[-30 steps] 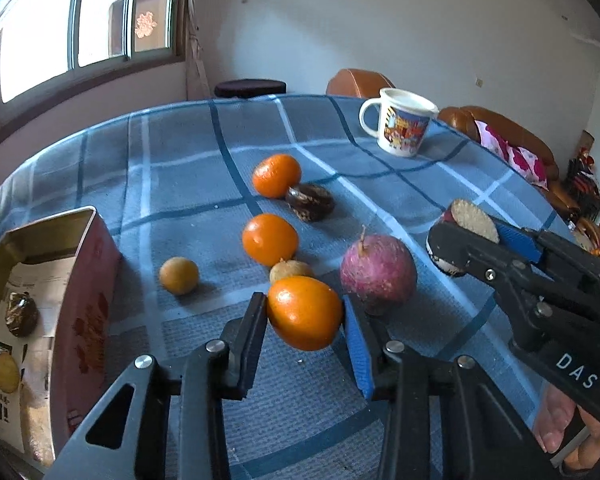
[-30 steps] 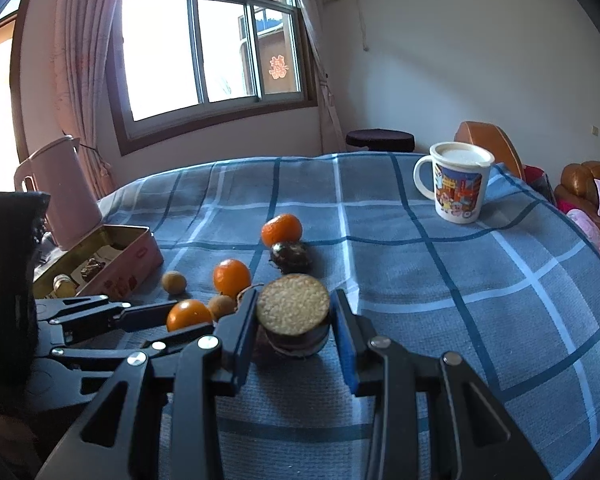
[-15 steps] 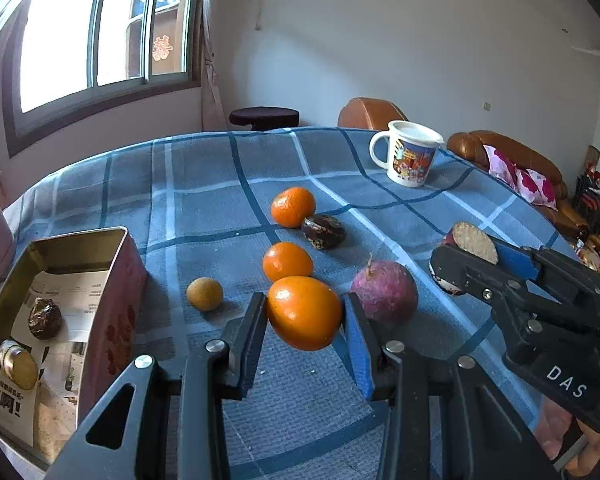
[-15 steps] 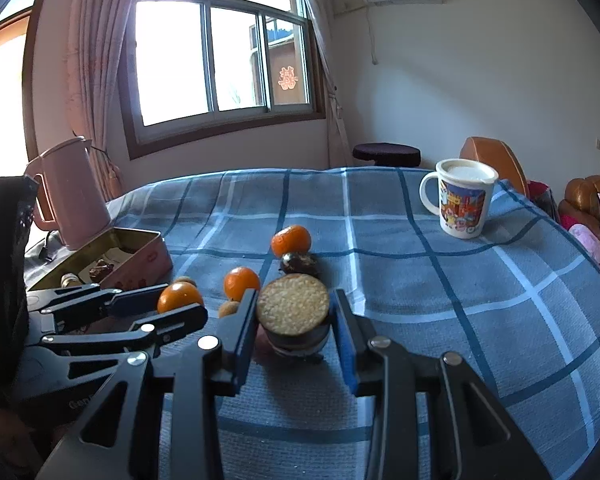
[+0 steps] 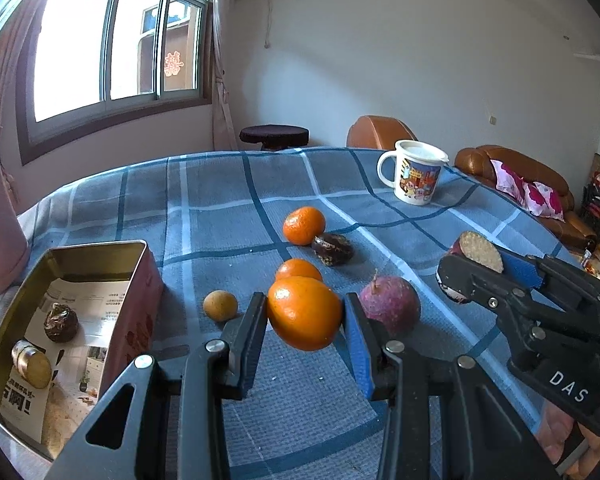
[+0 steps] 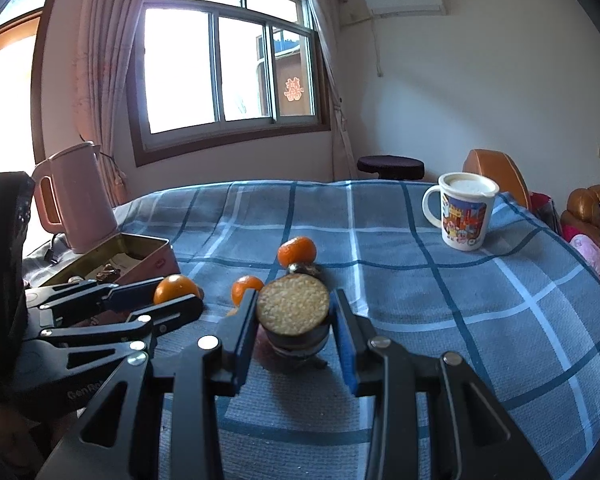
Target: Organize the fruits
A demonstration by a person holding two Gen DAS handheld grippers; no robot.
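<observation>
My left gripper (image 5: 305, 312) is shut on an orange (image 5: 305, 313), held above the blue checked cloth; the same orange (image 6: 176, 289) shows at left in the right wrist view. My right gripper (image 6: 293, 314) is shut on a dark cut fruit with a tan grainy face (image 6: 293, 310), seen from the left wrist as a cut fruit (image 5: 478, 252) at right. On the cloth lie two more oranges (image 5: 304, 225) (image 5: 298, 269), a dark brown fruit (image 5: 333, 249), a purple round fruit (image 5: 389, 309) and a small tan fruit (image 5: 220, 306).
An open metal tin (image 5: 76, 264) at the left holds paper, a dark wrapped piece (image 5: 61, 322) and a tan roll (image 5: 32, 364). A white printed mug (image 5: 416, 176) stands far right. A pink kettle (image 6: 76, 200) stands beside the tin. Chairs and a stool lie beyond the table.
Both views have tilted upward, showing more window and wall. The fruits on the cloth sit lower in view. Both grips hold as before.
</observation>
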